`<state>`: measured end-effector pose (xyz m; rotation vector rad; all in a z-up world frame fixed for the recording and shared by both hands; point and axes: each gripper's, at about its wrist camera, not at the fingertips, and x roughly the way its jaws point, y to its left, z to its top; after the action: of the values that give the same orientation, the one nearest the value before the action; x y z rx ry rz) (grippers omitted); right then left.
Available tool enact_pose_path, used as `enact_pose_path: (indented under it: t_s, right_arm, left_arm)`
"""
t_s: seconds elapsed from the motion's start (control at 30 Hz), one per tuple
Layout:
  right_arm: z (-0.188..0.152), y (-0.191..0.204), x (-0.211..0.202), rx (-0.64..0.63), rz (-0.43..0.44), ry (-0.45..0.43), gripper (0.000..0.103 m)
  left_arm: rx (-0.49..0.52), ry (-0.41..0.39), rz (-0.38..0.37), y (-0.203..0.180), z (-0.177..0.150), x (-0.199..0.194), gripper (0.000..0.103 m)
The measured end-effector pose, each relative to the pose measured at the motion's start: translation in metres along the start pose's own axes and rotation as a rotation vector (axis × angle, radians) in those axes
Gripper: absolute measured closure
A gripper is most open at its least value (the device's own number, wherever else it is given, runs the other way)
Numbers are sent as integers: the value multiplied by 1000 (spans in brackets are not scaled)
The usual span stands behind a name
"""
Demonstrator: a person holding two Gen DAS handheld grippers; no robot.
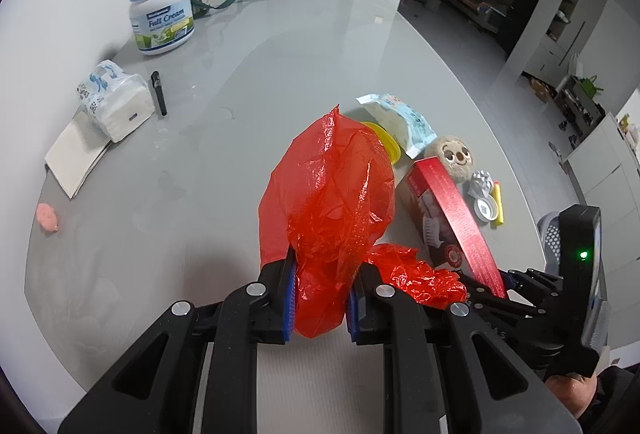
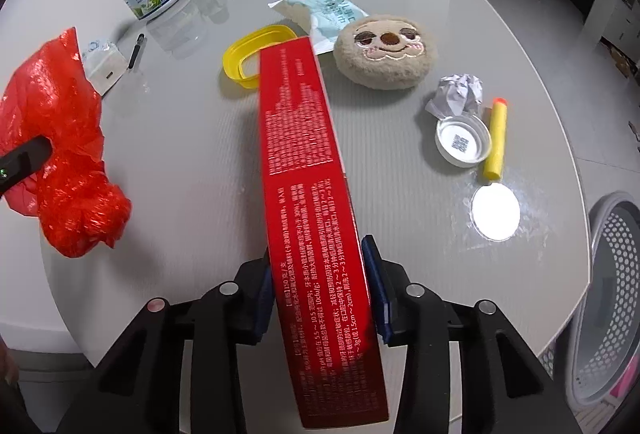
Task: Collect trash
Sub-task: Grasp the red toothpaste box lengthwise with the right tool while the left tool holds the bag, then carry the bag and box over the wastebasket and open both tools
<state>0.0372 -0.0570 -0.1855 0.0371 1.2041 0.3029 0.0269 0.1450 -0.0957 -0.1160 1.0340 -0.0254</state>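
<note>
Left tongs (image 1: 320,298) clamp the red bag (image 1: 332,193) as a trash receptacle; right tongs (image 2: 320,298) grip the red carton (image 2: 308,173) beside the bag, for loading

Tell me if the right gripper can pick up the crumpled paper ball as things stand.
Probably not yet. The right gripper already has the red box between its fingers, so nothing else fits. The paper ball itself lies open on the table, next to the white cap.

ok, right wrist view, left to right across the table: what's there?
Red bag → yellow lid → red box → plush → paper ball → white cap → yellow dart → basket.
</note>
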Motion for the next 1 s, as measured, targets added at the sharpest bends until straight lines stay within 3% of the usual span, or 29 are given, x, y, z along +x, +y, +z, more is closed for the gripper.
enact_pose_path:
  t_s: [0.4, 1.0]
  right_arm:
    - [-31, -23, -56, 130, -29, -65, 69]
    - [-109, -120, -134, 388, -105, -158, 69]
  left_arm:
    - [116, -5, -73, -37, 2, -2, 84]
    - [381, 11, -240, -167, -10, -5, 84]
